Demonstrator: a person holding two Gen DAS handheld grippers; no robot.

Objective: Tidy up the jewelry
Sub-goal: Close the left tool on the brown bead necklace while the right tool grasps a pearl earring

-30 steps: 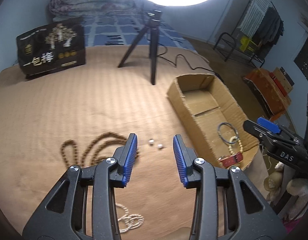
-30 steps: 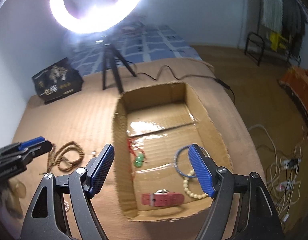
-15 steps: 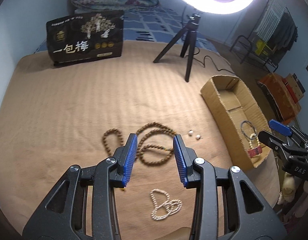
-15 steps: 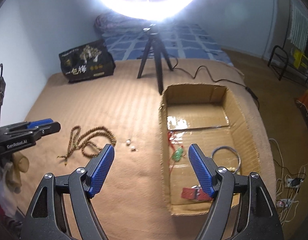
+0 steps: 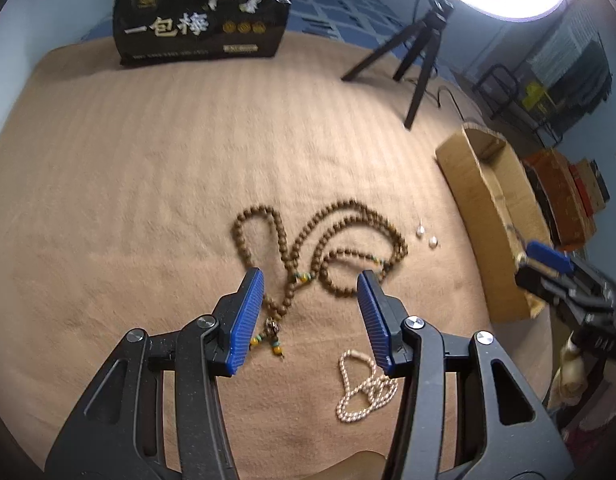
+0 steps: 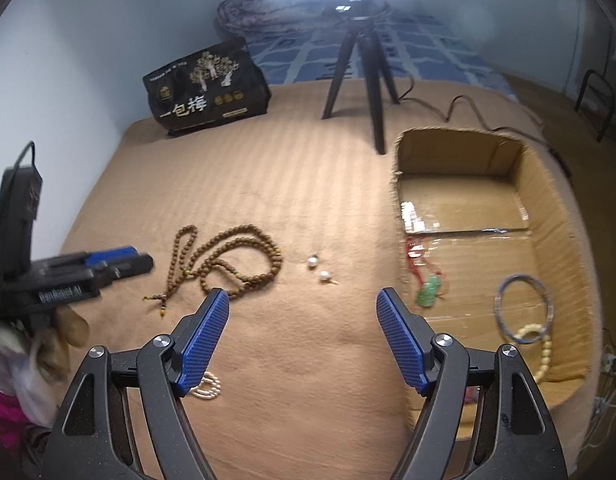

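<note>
A long brown bead necklace [image 5: 320, 240] lies looped on the tan blanket; it also shows in the right wrist view [image 6: 227, 260]. My left gripper [image 5: 310, 312] is open and empty, its jaws straddling the necklace's lower loops from just above. A small pearl string [image 5: 364, 388] lies below it, also in the right wrist view [image 6: 205, 386]. Two pearl earrings [image 5: 426, 236] lie to the right, seen too in the right wrist view [image 6: 320, 268]. My right gripper [image 6: 301, 336] is open and empty over bare blanket, left of the cardboard box [image 6: 400, 200].
The box holds a green pendant on red cord [image 6: 428, 292], a blue bangle [image 6: 524, 308] and a pale bead bracelet [image 6: 536, 344]. A black printed bag [image 5: 203, 12] and a ring-light tripod [image 5: 420, 52] stand at the back. The blanket's edge runs past the box.
My left gripper moved forward and left, closing in over the brown necklace. My right gripper swung left, away from above the box to over the blanket.
</note>
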